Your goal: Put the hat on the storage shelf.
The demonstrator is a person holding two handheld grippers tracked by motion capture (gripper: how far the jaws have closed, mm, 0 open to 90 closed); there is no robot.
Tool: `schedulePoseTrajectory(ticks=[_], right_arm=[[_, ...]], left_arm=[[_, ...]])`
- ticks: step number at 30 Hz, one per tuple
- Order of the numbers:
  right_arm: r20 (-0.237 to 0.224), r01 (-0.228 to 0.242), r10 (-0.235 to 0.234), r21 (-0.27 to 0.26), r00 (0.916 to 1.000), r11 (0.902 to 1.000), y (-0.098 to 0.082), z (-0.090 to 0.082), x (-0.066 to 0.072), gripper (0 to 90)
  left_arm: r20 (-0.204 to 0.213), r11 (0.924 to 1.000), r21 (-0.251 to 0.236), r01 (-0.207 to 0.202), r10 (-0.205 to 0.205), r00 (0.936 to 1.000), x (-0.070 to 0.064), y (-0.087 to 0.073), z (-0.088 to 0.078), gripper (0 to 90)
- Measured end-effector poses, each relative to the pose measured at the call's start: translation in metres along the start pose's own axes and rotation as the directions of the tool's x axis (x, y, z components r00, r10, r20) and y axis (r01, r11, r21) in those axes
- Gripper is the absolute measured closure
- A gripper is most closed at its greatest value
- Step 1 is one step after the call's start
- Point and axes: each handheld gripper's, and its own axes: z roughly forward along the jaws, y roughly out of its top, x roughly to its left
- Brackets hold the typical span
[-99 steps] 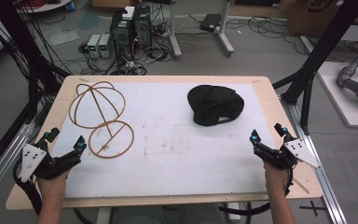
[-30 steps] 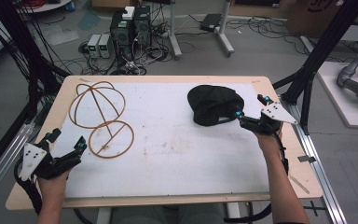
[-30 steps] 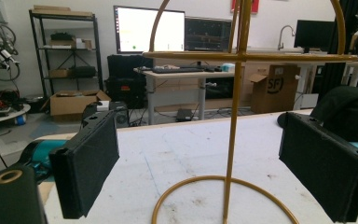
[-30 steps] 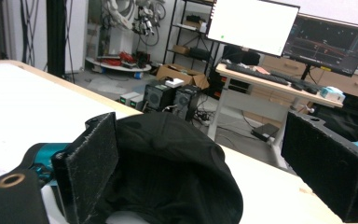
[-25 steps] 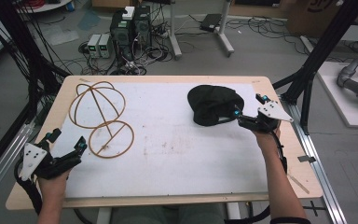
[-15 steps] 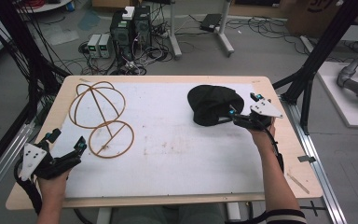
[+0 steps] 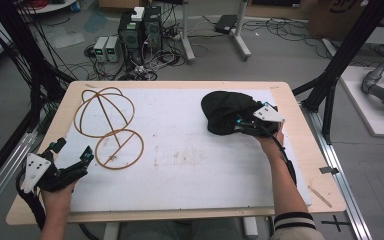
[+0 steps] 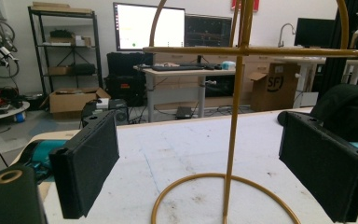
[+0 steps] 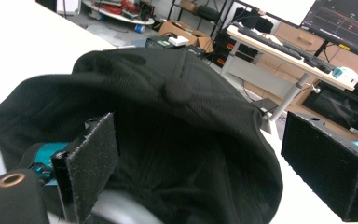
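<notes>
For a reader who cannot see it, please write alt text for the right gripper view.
A black fabric cap lies close in front of the right tool, whose two black jaws stand open on either side of it. Behind are a white table top and office desks.

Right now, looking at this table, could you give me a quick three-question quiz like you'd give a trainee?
1. True or false: the right gripper has clamped shut on the cap.
2. Which thing stands nearest the left gripper? A) the cap B) the wire stand C) a mug
3. Fill in: in the left gripper view, the stand's upright rod rises between the two ____.

Key:
1. False; its jaws are open, one at each side of the cap.
2. B
3. jaws
</notes>
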Motion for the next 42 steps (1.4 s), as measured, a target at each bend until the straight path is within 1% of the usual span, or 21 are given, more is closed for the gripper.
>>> schedulePoseTrajectory(ticks=[4, 7, 9, 11, 13, 14, 16, 18, 20, 22, 23, 24, 26, 28, 31, 33, 35, 37, 38, 40, 42], right_arm=[[0.004, 0.003, -0.003, 0.007, 1.0, 1.0, 0.001, 0.007, 0.001, 13.9], [-0.005, 0.008, -0.008, 0.02, 1.0, 0.9998, 0.0, 0.011, 0.002, 13.9], [-0.002, 0.008, -0.008, 0.033, 1.0, 0.9994, -0.003, 0.013, 0.001, 13.9], [0.009, 0.017, -0.018, 0.042, 0.9998, 0.999, -0.005, 0.014, 0.0, 14.0], [0.013, 0.012, -0.013, 0.039, 0.9998, 0.9992, -0.005, 0.015, -0.001, 14.3], [0.027, 0.011, -0.012, 0.034, 0.9996, 0.9993, -0.006, 0.015, -0.003, 15.0], [0.033, 0.014, -0.015, 0.026, 0.9993, 0.9996, -0.006, 0.016, -0.004, 15.8], [0.036, 0.018, -0.02, 0.033, 0.9992, 0.9993, -0.006, 0.017, -0.005, 15.8], [0.029, 0.034, -0.035, 0.034, 0.999, 0.9989, -0.002, 0.019, -0.006, 16.2], [0.032, 0.046, -0.047, 0.02, 0.9984, 0.9987, 0.002, 0.021, -0.006, 18.3], [0.033, 0.051, -0.052, 0.031, 0.9981, 0.9982, 0.001, 0.024, -0.006, 18.7], [0.033, 0.051, -0.052, 0.031, 0.9981, 0.9982, 0.001, 0.024, -0.006, 18.7], [0.032, 0.06, -0.062, 0.057, 0.9976, 0.9966, -0.003, 0.028, -0.005, 19.0], [0.029, 0.067, -0.069, 0.062, 0.9972, 0.9958, -0.004, 0.029, -0.004, 19.1], [0.036, 0.069, -0.071, 0.047, 0.9968, 0.9965, -0.003, 0.03, -0.004, 21.9], [0.048, 0.072, -0.074, 0.037, 0.9961, 0.9967, -0.003, 0.03, -0.004, 26.8], [0.044, 0.072, -0.073, 0.027, 0.9963, 0.997, -0.002, 0.03, -0.005, 29.4], [0.04, 0.062, -0.063, 0.039, 0.9972, 0.9973, -0.002, 0.031, -0.005, 31.4], [0.04, 0.064, -0.066, 0.05, 0.997, 0.9967, -0.001, 0.033, -0.005, 32.0], [0.041, 0.064, -0.066, 0.041, 0.997, 0.9971, 0.001, 0.034, -0.005, 35.4], [0.034, 0.058, -0.059, 0.045, 0.9977, 0.9973, 0.002, 0.034, -0.005, 40.3]], left_arm=[[0.001, 1.0, 0.002, -0.002, 0.002, 1.0, 0.0, 0.0, 0.0, 12.2], [0.0, 1.0, 0.001, 0.001, -0.001, 1.0, 0.001, 0.0, -0.001, 12.2], [-0.002, 1.0, 0.001, 0.001, -0.001, 1.0, 0.002, 0.0, -0.001, 12.2], [-0.003, 1.0, 0.002, 0.002, -0.002, 1.0, 0.002, -0.001, -0.002, 12.2], [-0.004, 1.0, 0.002, 0.003, -0.003, 1.0, 0.002, -0.001, -0.002, 12.2], [-0.003, 1.0, 0.001, 0.004, -0.004, 1.0, 0.002, -0.001, -0.002, 12.1], [-0.002, 1.0, 0.001, 0.002, -0.002, 1.0, 0.002, -0.001, -0.001, 12.1], [0.0, 1.0, 0.004, 0.003, -0.003, 1.0, 0.002, -0.001, -0.001, 12.2], [0.002, 1.0, 0.006, 0.005, -0.005, 1.0, 0.001, -0.002, 0.0, 12.2], [0.004, 1.0, 0.007, 0.001, -0.001, 1.0, 0.001, -0.002, 0.0, 12.2], [0.004, 1.0, 0.007, 0.0, -0.001, 1.0, 0.001, -0.002, 0.0, 12.2], [0.004, 1.0, 0.008, 0.001, -0.001, 1.0, 0.001, -0.001, 0.0, 12.2], [0.003, 1.0, 0.004, 0.004, -0.004, 1.0, 0.001, -0.002, 0.0, 12.2], [0.001, 1.0, 0.006, 0.003, -0.003, 1.0, 0.002, -0.002, 0.0, 12.2], [0.002, 1.0, 0.008, 0.006, -0.006, 1.0, 0.002, -0.002, 0.0, 12.2], [0.004, 0.9999, 0.011, 0.002, -0.002, 1.0, 0.002, -0.002, 0.0, 12.1], [0.005, 1.0, 0.009, 0.003, -0.003, 1.0, 0.001, -0.002, 0.001, 12.2], [0.006, 1.0, 0.009, 0.003, -0.003, 1.0, 0.001, -0.003, 0.001, 12.1], [0.006, 1.0, 0.009, 0.004, -0.004, 1.0, 0.001, -0.003, 0.001, 12.1], [0.005, 1.0, 0.009, 0.003, -0.003, 1.0, 0.001, -0.003, 0.001, 12.2], [0.003, 0.9999, 0.01, 0.002, -0.002, 1.0, 0.001, -0.003, 0.001, 12.2]])
